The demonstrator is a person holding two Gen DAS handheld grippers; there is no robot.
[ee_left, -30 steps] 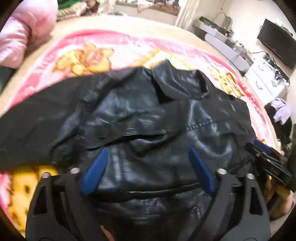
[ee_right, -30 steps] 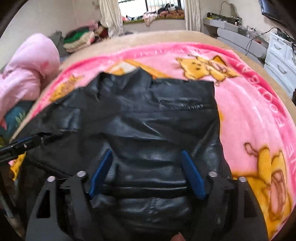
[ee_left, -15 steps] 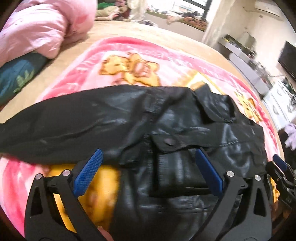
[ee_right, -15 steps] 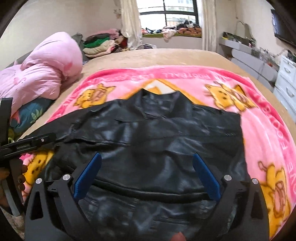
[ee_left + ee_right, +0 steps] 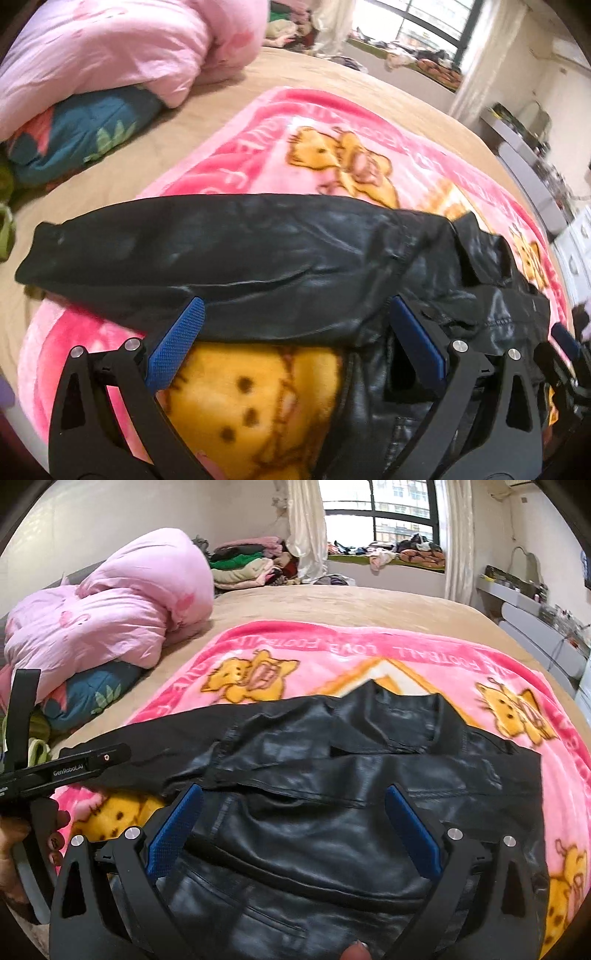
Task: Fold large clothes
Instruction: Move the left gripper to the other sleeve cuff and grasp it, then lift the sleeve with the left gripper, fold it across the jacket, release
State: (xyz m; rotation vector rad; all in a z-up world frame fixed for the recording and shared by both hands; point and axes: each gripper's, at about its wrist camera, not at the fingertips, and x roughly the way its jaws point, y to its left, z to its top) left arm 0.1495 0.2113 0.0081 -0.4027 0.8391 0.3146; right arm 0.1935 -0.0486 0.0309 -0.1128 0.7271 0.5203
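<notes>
Black leather jacket (image 5: pixel 351 794) lies on the pink blanket (image 5: pixel 406 653), its right side apparently folded inward while one sleeve (image 5: pixel 192 254) extends off the blanket's left edge, unfolded. Left gripper (image 5: pixel 295 343) and right gripper (image 5: pixel 291 827) hover over it, jaws wide apart and empty; the sleeve and body folds appear outstanding.

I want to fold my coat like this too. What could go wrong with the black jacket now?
The jacket looks shiny and slippery, so a fold might slide open. One sleeve sticks far out sideways, past the pink blanket, and could drag or bunch. Both the left gripper and right gripper are open and hold nothing, so nothing keeps it in place.
</notes>
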